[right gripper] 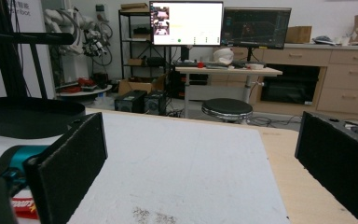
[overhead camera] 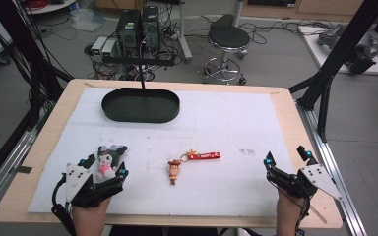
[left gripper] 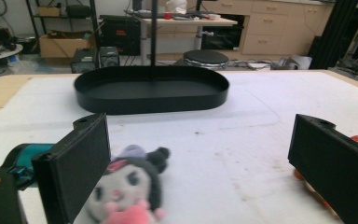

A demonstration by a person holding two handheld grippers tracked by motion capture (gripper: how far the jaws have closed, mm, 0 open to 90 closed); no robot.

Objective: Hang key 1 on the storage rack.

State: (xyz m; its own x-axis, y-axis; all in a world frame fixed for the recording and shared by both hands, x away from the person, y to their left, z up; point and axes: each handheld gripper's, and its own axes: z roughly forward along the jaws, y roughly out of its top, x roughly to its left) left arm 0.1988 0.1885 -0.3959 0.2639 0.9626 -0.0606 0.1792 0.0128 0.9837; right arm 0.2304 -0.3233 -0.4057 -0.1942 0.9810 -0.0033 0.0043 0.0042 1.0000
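Resting near the front-left corner of the white mat (overhead camera: 216, 123), the left gripper (overhead camera: 103, 166) has its jaws spread wide, with the plush doll (overhead camera: 107, 160) lying between them and nothing clamped. From the high view the doll appears as a small black-and-pink figure standing just ahead of the person's left hand (overhead camera: 89, 209); the left gripper view adds detail that the overhead camera lacks, showing the doll (left gripper: 130, 189) close against the left-hand jaw (whether it touches the pad cannot be told) and well clear of the other jaw. That same view looks straight across the mat to the black oval tray (left gripper: 151, 91), which the high view places at the far left of the mat (overhead camera: 141, 105), well apart from the doll. The cowboy keychain (overhead camera: 174, 170) with its red strap (overhead camera: 204, 156) lies mid-mat in the high view, between the two grippers. The right gripper (overhead camera: 286, 160) sits near the front-right mat edge, jaws also wide and holding nothing; its own view shows bare mat and wooden table edge (right gripper: 303, 186) between the jaws.
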